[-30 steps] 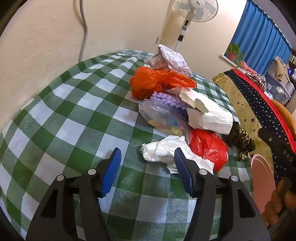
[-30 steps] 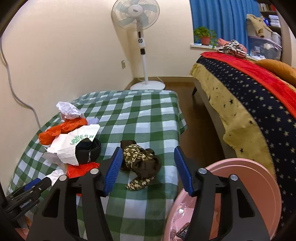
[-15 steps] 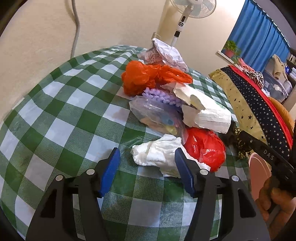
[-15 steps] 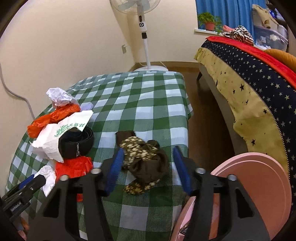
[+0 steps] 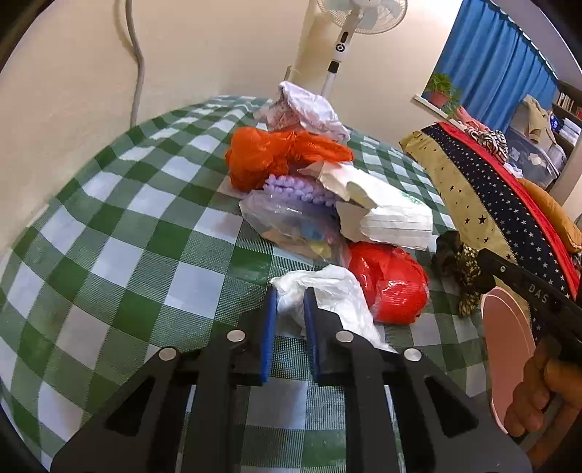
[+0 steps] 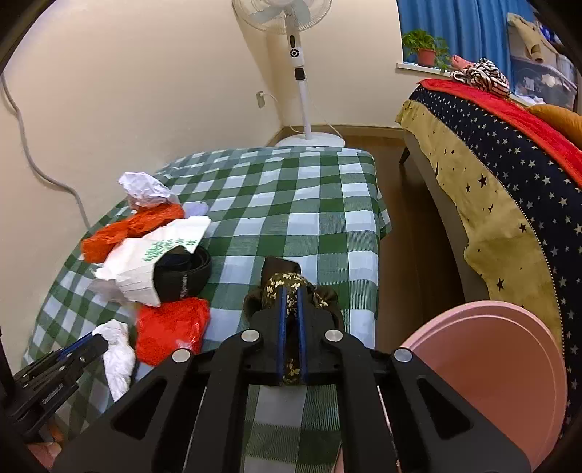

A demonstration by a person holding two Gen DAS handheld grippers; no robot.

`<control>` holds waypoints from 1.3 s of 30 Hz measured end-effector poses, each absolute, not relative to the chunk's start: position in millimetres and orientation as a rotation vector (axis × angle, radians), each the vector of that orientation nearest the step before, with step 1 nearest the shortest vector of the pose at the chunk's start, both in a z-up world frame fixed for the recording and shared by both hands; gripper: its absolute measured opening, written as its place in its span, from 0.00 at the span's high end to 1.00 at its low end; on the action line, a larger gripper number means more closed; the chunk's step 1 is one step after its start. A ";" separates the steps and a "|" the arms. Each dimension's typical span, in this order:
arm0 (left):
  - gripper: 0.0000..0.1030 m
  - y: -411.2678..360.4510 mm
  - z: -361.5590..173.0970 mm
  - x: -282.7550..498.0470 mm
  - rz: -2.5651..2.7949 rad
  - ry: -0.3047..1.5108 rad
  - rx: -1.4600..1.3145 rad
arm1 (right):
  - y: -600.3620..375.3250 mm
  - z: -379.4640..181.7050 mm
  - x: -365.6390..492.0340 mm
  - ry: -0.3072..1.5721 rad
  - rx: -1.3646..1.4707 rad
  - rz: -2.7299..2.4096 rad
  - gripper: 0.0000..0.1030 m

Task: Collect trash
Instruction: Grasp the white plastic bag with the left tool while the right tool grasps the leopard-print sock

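**Checked cloth, scattered trash, both grippers closing on a piece**

Green-and-white checked cloth is spread over the counter [image 5: 120, 233], and the trash is heaped along its middle. Nearest the left gripper [image 5: 290, 294] a crumpled white plastic bag [image 5: 327, 291] is found, and its near edge is caught between the blue pads. The jaws are closing on it, and only a narrow gap is left between them, filled by the plastic. Just beside the bag, on its right, a red plastic bag [image 5: 389, 282] is seen, touching it. Behind these, a clear bag of scraps [image 5: 298, 229], a white paper bag [image 5: 385, 214], a purple knitted piece [image 5: 294, 187], an orange plastic bag [image 5: 272, 152] and crumpled white paper [image 5: 309, 109] are piled towards the wall.

In the right wrist view, the right gripper [image 6: 290, 291] is closed almost fully on a brown flower-patterned cloth [image 6: 287, 283], which is pinched between the pads and lies on the counter near its right edge. A black band [image 6: 185, 269] is seen resting against the white paper bag to the left. A pink bin [image 6: 491, 364] is placed beside the counter at lower right, between it and a bed with a star-patterned cover [image 6: 509, 174]. A standing fan [image 6: 291, 22] is set in the far corner.
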State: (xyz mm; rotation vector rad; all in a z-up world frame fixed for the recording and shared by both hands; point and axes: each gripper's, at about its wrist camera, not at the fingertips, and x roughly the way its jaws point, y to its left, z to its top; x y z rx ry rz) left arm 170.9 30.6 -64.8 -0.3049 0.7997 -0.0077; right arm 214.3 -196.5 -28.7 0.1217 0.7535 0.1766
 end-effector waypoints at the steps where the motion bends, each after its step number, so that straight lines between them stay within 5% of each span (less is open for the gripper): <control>1: 0.86 31.4 -63.1 169.5 -0.008 0.796 -0.308 | -196.9 -26.2 210.4 0.753 0.127 0.180 0.95; 15: 0.86 36.9 -32.4 141.2 -0.025 0.722 -0.280 | -197.6 1.4 161.1 0.736 0.103 0.197 1.00; 18: 0.86 38.6 -30.2 135.4 -0.031 0.717 -0.289 | -201.6 -6.6 163.1 0.763 0.101 0.171 0.86; 20: 0.86 39.6 -30.6 132.0 -0.033 0.719 -0.293 | -204.2 -9.0 164.1 0.750 0.113 0.161 0.53; 22: 0.86 39.7 -31.1 130.4 -0.034 0.722 -0.294 | -205.3 -13.7 168.1 0.759 0.122 0.166 0.48; 28: 0.86 42.5 -29.7 127.2 -0.035 0.716 -0.301 | -203.9 -42.1 185.4 0.848 0.129 0.181 0.49; 32: 0.86 41.4 -27.6 128.4 -0.045 0.710 -0.299 | -200.6 -49.4 185.2 0.870 0.137 0.238 0.76; 39: 0.86 38.0 -20.5 126.3 -0.055 0.696 -0.300 | -199.5 -30.2 168.5 0.829 0.145 0.273 0.87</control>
